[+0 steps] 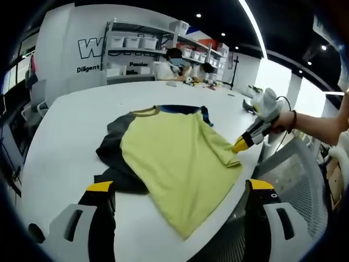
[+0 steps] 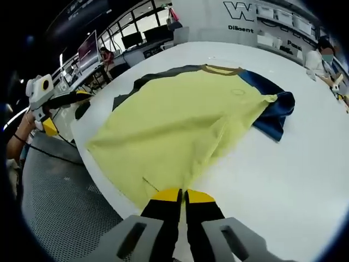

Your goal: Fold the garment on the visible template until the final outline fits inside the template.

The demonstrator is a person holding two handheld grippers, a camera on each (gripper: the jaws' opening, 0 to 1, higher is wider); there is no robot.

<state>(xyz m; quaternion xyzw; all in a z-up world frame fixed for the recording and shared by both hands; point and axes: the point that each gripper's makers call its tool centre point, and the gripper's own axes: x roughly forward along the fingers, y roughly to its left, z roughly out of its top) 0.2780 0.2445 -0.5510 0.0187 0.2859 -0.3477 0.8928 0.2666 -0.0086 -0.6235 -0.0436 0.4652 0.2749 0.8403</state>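
We see the shirt (image 2: pixel 180 120) lying unfolded at the desk (image 2: pixel 283 180) edge; our right gripper (image 2: pixel 182 194) pinches its hem, our left gripper (image 1: pixel 180 186) gapes apart; every fold remains.

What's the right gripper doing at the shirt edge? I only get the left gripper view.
Observer: Right gripper has its jaws together, tips on the hem of the shirt. It looks pinched.
Operator: Far sleeve? I barely see it.
Observer: Blue sleeve is spread out on the table, sticking out past the yellow body, not folded in.
Operator: And the left gripper from that side?
Observer: Left gripper sits off the table edge, jaws apart, clear of the shirt.
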